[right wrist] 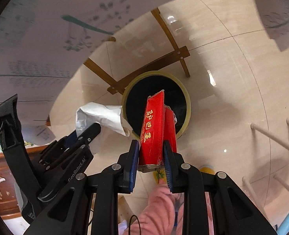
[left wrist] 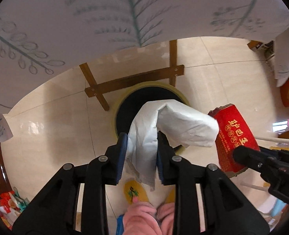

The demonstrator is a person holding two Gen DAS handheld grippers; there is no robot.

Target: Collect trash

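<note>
The left claw (left wrist: 141, 146) pointed steeply down at the floor (left wrist: 52, 121) and gripped a crumpled white wrapper (left wrist: 175, 123) between its blue pads. The wrapper looked like creased, faintly shiny paper or foil; one flattened end hung down between the fingers, and the puffed end bent over the right finger and out to that claw's right. Just beyond the fingertips, on the pale tiles, stood a round bin (left wrist: 123, 99) with a yellowish rim and a black inside. The right claw (right wrist: 151, 146) was closed on a long red box (right wrist: 152, 131) printed with gold characters. Its cardboard was torn at both ends, and it stood lengthwise between the pads with its far end over the mouth of the bin. Past the bin, ahead of both claws, stood wooden legs (left wrist: 134, 80) under a white cloth with a leaf print (left wrist: 125, 19). Below the claws showed pink sleeves (left wrist: 142, 217) and a yellow slipper (left wrist: 133, 193).
</note>
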